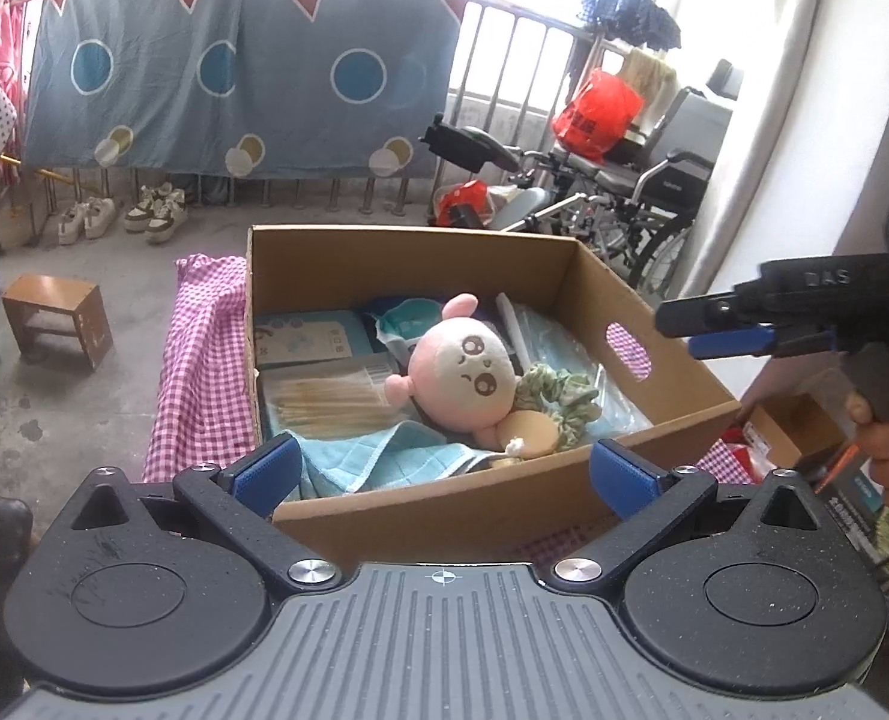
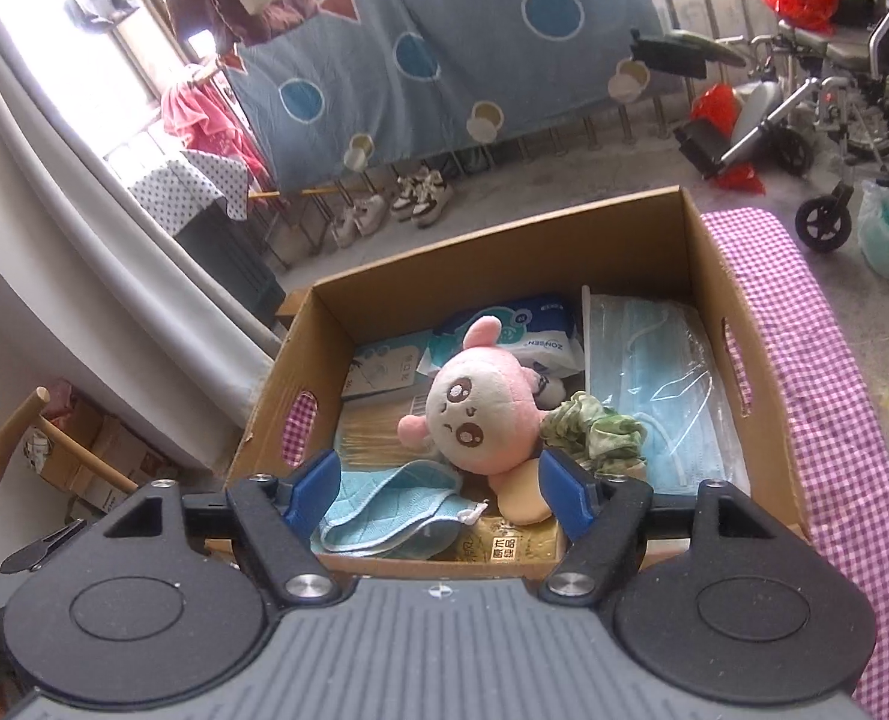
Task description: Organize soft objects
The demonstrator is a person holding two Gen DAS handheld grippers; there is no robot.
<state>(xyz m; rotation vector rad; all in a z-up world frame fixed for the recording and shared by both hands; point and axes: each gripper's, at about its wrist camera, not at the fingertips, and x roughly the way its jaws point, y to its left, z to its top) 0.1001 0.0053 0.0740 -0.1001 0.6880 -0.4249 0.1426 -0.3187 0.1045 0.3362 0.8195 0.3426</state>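
A cardboard box point(image 1: 636, 312) point(image 2: 504, 234) stands on a pink checked cloth. Inside lie a pink plush doll point(image 1: 465, 369) point(image 2: 480, 414), a green scrunchie point(image 1: 558, 399) point(image 2: 600, 432), a light blue towel point(image 1: 378, 459) point(image 2: 384, 504), a pack of blue face masks point(image 2: 666, 384) and tissue packs point(image 2: 504, 330). My left gripper point(image 1: 444, 471) is open at the box's near wall, nothing between its blue pads. My right gripper point(image 2: 441, 495) hangs open above the box's near end with nothing held; it also shows at the right of the left wrist view point(image 1: 678, 333), held by a hand.
The pink checked cloth point(image 1: 198, 372) point(image 2: 822, 372) covers the surface under the box. A small wooden stool point(image 1: 54, 318) and shoes point(image 1: 126, 213) stand on the floor. A wheelchair point(image 1: 642, 186) point(image 2: 834, 78) stands at the right. A patterned blue sheet point(image 1: 234, 66) hangs on the railing.
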